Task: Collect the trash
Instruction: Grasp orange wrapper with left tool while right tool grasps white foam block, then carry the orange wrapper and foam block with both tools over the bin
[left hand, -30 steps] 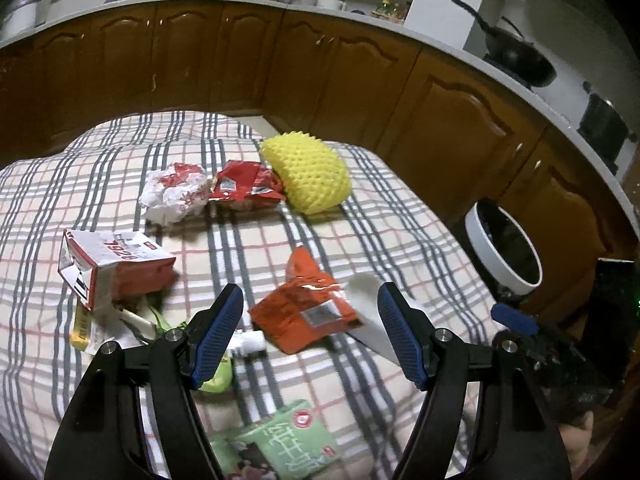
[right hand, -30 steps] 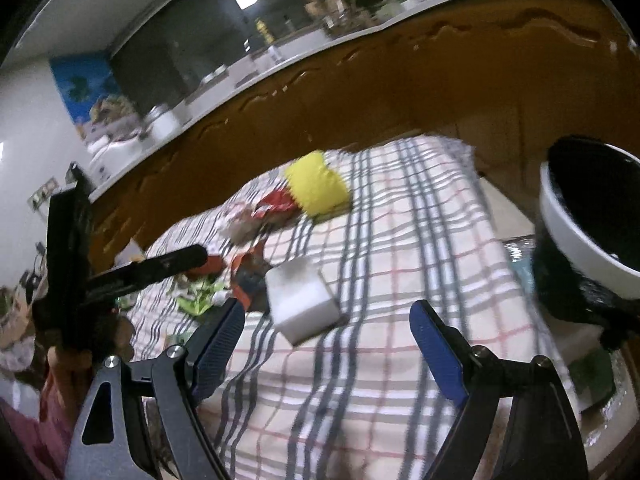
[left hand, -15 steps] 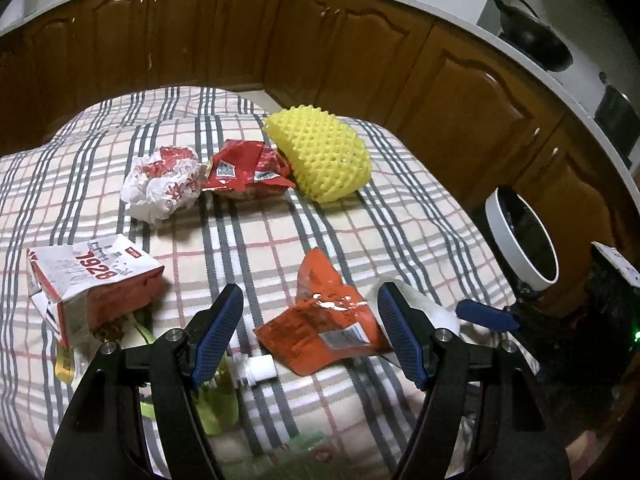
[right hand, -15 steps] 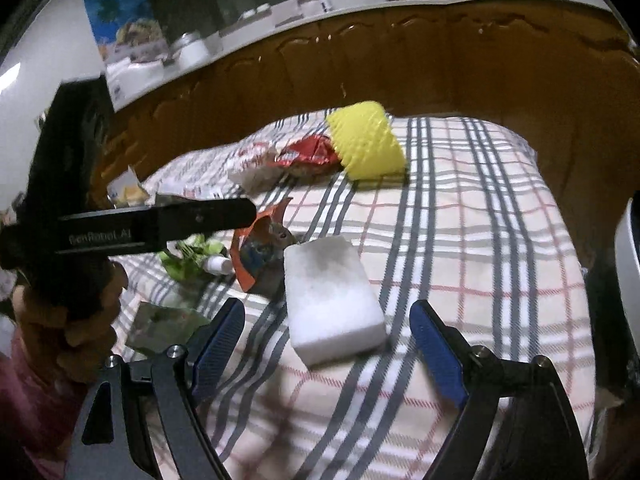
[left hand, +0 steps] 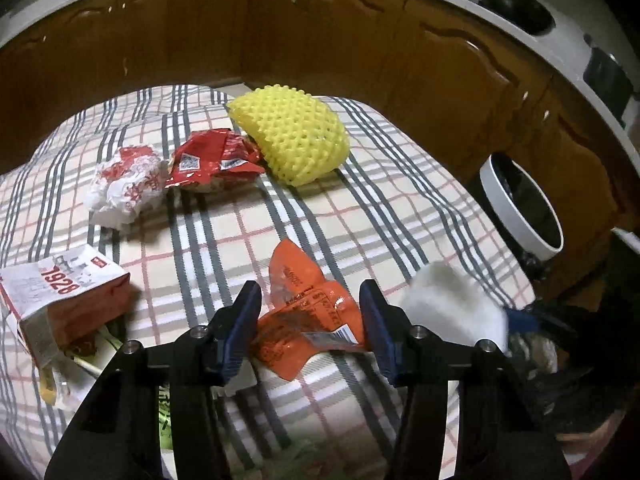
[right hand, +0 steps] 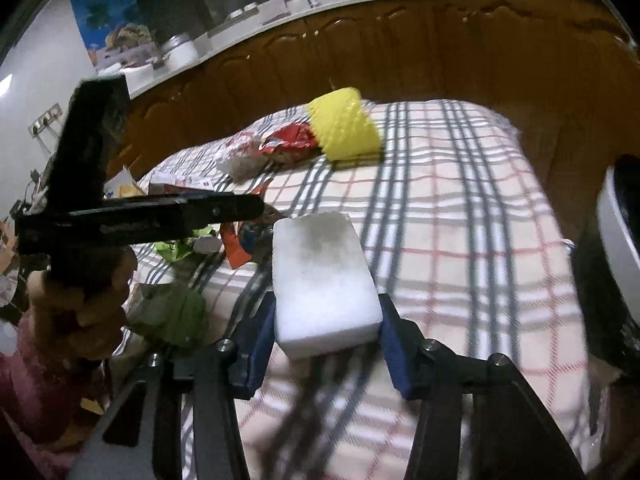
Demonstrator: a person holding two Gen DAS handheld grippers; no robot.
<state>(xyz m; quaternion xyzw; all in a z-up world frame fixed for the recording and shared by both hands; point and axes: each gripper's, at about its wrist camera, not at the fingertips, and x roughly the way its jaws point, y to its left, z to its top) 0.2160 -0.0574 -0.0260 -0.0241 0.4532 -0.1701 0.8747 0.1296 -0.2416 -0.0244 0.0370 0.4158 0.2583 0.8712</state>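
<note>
My right gripper (right hand: 326, 334) is shut on a white foam block (right hand: 320, 268), its blue pads against both sides; the block also shows in the left wrist view (left hand: 452, 308). My left gripper (left hand: 310, 320) stands around an orange wrapper (left hand: 308, 312) on the checked tablecloth (left hand: 360, 208), jaws narrowed on either side of it; whether the pads touch it I cannot tell. Farther back lie a yellow foam net (left hand: 292, 132), a red wrapper (left hand: 212, 160) and a crumpled white-red paper (left hand: 124, 184).
A white-rimmed trash bin (left hand: 520, 208) stands right of the table, also in the right wrist view (right hand: 616, 232). A red-white carton (left hand: 60, 300) lies at the left, green wrappers (right hand: 172, 312) near the front edge. Wooden cabinets (left hand: 320, 40) run behind.
My right gripper moved forward and closed on the white foam block. My left gripper moved forward and narrowed around the orange wrapper.
</note>
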